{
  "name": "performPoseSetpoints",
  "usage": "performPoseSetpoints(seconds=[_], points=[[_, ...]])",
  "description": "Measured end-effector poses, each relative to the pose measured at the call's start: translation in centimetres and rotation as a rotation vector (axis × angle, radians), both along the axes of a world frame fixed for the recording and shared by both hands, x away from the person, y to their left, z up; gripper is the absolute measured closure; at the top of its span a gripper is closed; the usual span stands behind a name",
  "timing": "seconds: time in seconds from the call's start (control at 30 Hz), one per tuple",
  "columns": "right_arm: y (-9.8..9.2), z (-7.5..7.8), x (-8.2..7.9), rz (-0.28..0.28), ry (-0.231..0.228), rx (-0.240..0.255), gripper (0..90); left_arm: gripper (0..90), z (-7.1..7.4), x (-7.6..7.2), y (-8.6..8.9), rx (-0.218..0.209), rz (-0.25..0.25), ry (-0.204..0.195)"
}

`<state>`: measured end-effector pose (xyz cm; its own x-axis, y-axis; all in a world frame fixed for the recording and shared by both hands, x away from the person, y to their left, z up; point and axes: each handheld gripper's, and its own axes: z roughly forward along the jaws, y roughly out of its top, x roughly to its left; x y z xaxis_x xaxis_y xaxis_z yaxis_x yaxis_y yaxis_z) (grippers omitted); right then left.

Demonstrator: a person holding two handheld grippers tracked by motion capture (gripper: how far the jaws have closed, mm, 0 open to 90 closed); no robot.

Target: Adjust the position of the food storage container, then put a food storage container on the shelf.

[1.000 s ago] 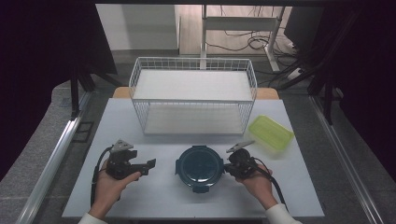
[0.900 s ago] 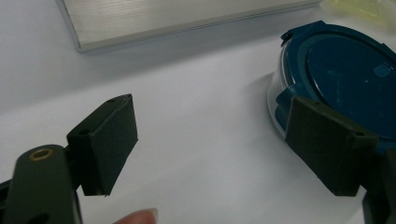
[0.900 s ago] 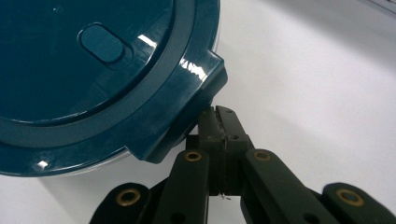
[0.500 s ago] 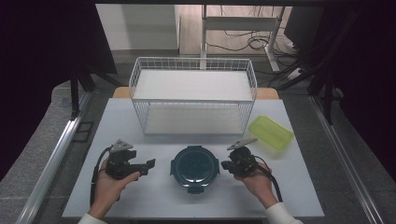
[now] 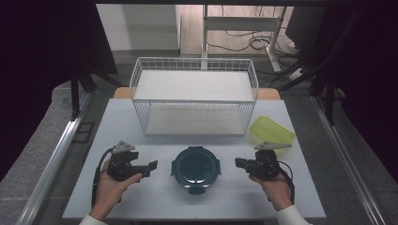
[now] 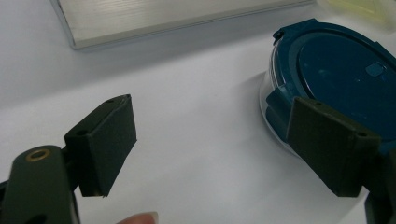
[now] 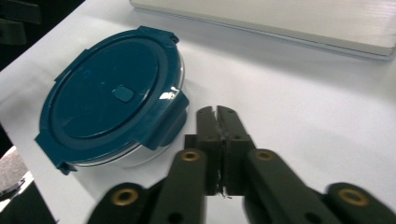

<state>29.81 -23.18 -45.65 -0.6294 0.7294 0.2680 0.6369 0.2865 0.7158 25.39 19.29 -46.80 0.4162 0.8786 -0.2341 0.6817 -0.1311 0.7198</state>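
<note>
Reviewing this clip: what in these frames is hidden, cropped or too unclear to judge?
- Contents of the round container: the dark blue lid covers it in every view.
- Yellow-green lid: blurred and cut by the top edge in the left gripper view.
- Wire basket: the gripper views cut off all but its base edge.
- Left tool, jaws open: its body is cropped by the bottom edge.
- Right tool, jaws shut: small in the high view.

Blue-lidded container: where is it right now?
In the high view the blue-lidded container sits at the table's near centre, between the left hand-held gripper and right hand-held gripper, in front of the wire rack.
</note>
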Motion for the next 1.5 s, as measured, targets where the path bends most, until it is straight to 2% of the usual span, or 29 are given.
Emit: performPoseSetpoints(seconds=[0.1, 0.17, 0.3, 0.53, 0.7, 0.77, 1.23, 1.37, 1.5], points=[[0.1, -0.2, 0.0, -0.026, -0.008, -0.02, 54.7, 15.7, 0.1, -0.1, 0.1, -0.005, 0.001, -0.003], [0.3, -0.2, 0.1, -0.043, -0.001, -0.017, 40.8, 15.6, 0.2, -0.1, 0.1, -0.008, 0.0, -0.006], [0.6, 0.0, 0.1, -0.056, -0.01, 0.026, 27.7, 15.4, 0.2, -0.1, 0.1, -0.012, -0.003, -0.006], [1.0, 0.0, 0.0, -0.025, 0.001, 0.057, 23.0, 15.3, 0.2, -0.2, -0.1, -0.014, -0.011, -0.006], [1.0, 0.1, 0.1, -0.026, -0.004, 0.049, 22.6, 15.3, 0.1, -0.2, -0.2, -0.011, -0.013, -0.001], [0.9, 0.0, 0.2, -0.04, -0.014, 0.025, 22.3, 15.3, 0.1, -0.3, -0.1, -0.01, -0.011, 0.0], [1.2, -0.2, 0.4, -0.029, 0.004, 0.037, 22.1, 15.3, 0.2, -0.4, 0.0, -0.016, -0.004, -0.006], [1.4, -0.1, 0.4, -0.011, 0.018, 0.057, 19.9, 14.2, 0.3, -0.6, 0.0, -0.041, -0.009, -0.001], [2.0, -0.1, 0.6, 0.001, 0.043, 0.071, 17.1, 11.2, 0.2, -0.1, -0.4, -0.101, -0.028, 0.032]])
